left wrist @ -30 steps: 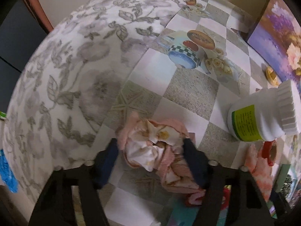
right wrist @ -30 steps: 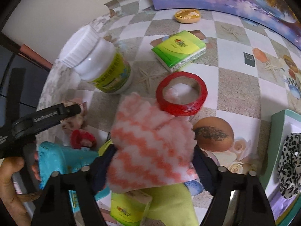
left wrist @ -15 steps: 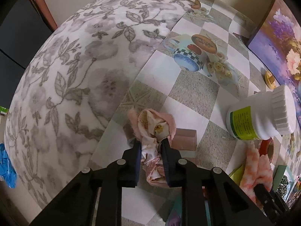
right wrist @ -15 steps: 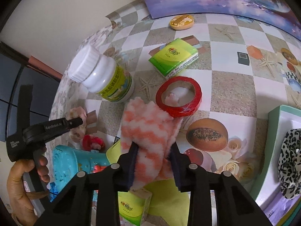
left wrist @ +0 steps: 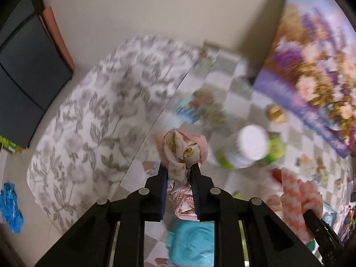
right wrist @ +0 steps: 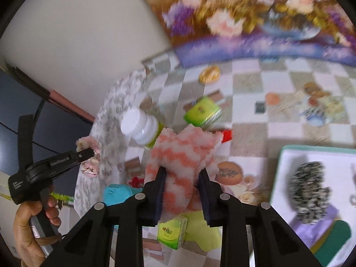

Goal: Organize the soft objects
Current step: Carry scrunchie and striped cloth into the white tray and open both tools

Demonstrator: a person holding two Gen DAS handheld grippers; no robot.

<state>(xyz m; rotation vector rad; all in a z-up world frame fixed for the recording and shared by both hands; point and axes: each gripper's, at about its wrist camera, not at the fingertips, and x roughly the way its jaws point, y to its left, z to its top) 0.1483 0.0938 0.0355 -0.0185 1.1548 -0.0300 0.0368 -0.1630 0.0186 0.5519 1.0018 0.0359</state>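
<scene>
My left gripper (left wrist: 177,166) is shut on a pink floral scrunchie (left wrist: 183,148) and holds it up off the table. It also shows in the right wrist view (right wrist: 87,153) at the left. My right gripper (right wrist: 182,171) is shut on an orange-and-white fuzzy cloth (right wrist: 180,155), lifted above the table. That cloth shows in the left wrist view (left wrist: 299,202) at the lower right. A leopard-print scrunchie (right wrist: 309,191) lies in a white tray with a teal rim (right wrist: 278,171) at the right.
On the checkered tablecloth (right wrist: 249,98) are a white bottle (right wrist: 142,128), a green tissue pack (right wrist: 202,112), a gold disc (right wrist: 209,73), a teal object (right wrist: 115,194) and another tissue pack (right wrist: 170,230). A flower painting (right wrist: 255,15) stands behind. A grey floral cloth (left wrist: 89,138) lies left.
Both grippers closed on their soft items about half a second ago and have since lifted them off the table. The views tilted up and are motion-blurred.
</scene>
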